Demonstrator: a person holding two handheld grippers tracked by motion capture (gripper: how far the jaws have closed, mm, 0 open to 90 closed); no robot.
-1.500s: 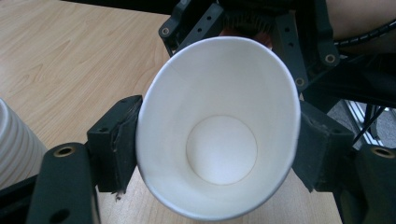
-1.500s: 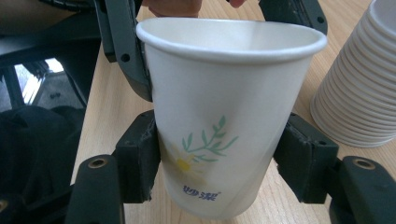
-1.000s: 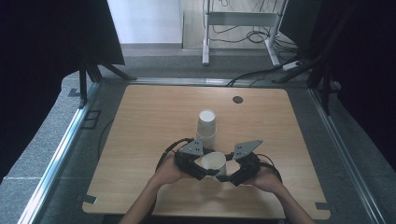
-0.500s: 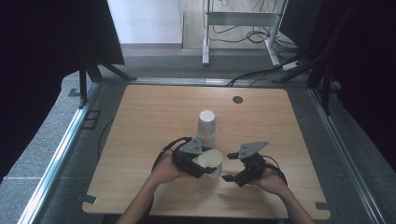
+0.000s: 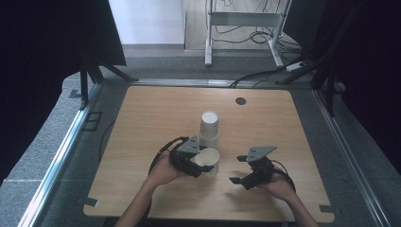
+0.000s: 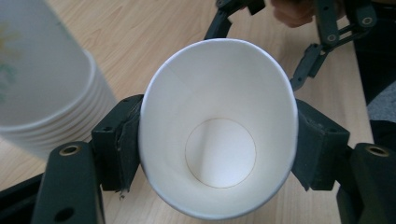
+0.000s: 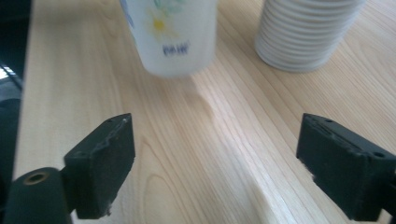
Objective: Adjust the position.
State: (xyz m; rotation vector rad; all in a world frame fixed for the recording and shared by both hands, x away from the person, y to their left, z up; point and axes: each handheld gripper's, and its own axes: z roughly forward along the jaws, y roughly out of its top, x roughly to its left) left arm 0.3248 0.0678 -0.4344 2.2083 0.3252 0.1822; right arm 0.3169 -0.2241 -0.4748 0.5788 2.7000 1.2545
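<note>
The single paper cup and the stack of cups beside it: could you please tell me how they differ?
The single paper cup is clamped in the left gripper, tilted with its mouth open to the camera; the stack of cups stands mouth-down on the table, untouched. The cup is one; the stack is many, nested. Both are white paper.

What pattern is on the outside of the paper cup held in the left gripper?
White paper cup with a yellow-centred daisy print and blue lettering, clearest in the right gripper view.

- stack of cups (image 6: pixel 42 79): blurred in left gripper view, top cut by edge
- held paper cup (image 7: pixel 170 32): in right gripper view blurred, upper part cut off, print unreadable past a flower
- cup stack in right gripper view: only lower rims in frame
- dark disc (image 5: pixel 241 100) on worktop (image 5: pixel 142 118): too small to identify
</note>
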